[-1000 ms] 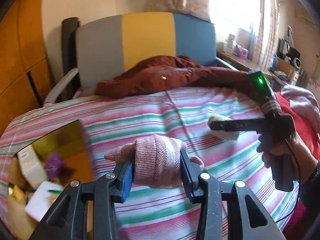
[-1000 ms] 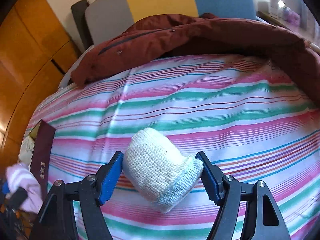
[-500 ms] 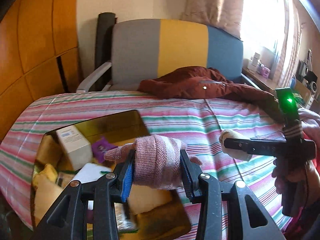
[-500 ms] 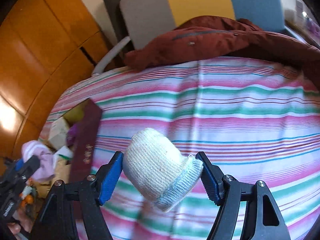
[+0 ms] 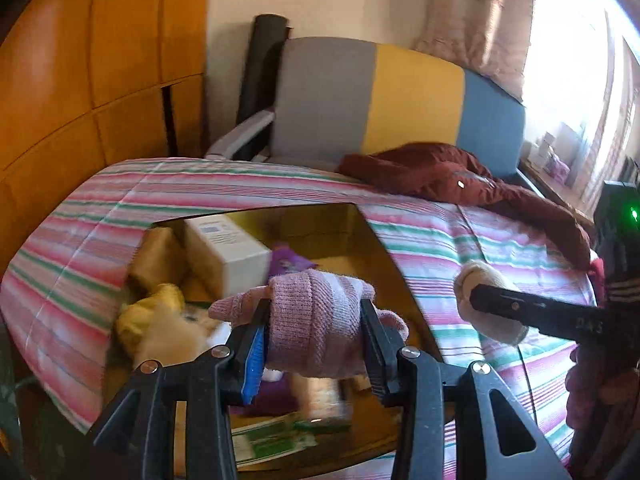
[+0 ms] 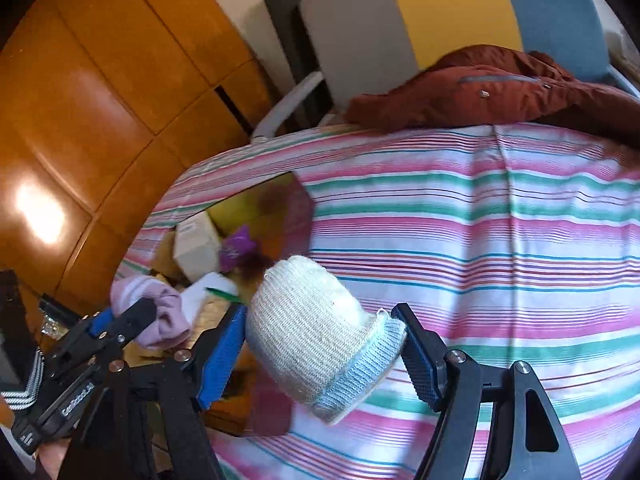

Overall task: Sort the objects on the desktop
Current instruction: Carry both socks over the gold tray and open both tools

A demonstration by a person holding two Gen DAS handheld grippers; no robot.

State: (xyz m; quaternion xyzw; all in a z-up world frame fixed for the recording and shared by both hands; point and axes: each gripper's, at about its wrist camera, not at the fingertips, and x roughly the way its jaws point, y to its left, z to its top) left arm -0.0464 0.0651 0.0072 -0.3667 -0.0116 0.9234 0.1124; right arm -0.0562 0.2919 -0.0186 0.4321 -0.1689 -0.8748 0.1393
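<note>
My left gripper (image 5: 312, 336) is shut on a rolled pink striped sock (image 5: 316, 320) and hangs over an open box (image 5: 372, 240) full of odds and ends. My right gripper (image 6: 320, 356) is shut on a rolled white sock with a pale blue cuff (image 6: 316, 332), held above the striped bedspread just right of the box (image 6: 296, 204). In the left wrist view the white sock (image 5: 488, 300) and the right gripper's finger (image 5: 532, 312) show at the right. In the right wrist view the pink sock (image 6: 160, 308) and the left gripper (image 6: 120, 324) show at the lower left.
The box holds a white carton (image 5: 228, 248), a purple item (image 5: 288, 264), yellow cloth (image 5: 156, 312) and green-printed packets (image 5: 276, 436). A dark red jacket (image 5: 452, 180) lies at the far side of the striped bedspread (image 6: 480, 240). A grey, yellow and blue chair (image 5: 372, 96) and wooden cabinets (image 5: 92, 72) stand behind.
Both grippers have moved left across the bed with their socks still held. The pink sock now hangs over the open box; the white sock has come near the box's right edge.
</note>
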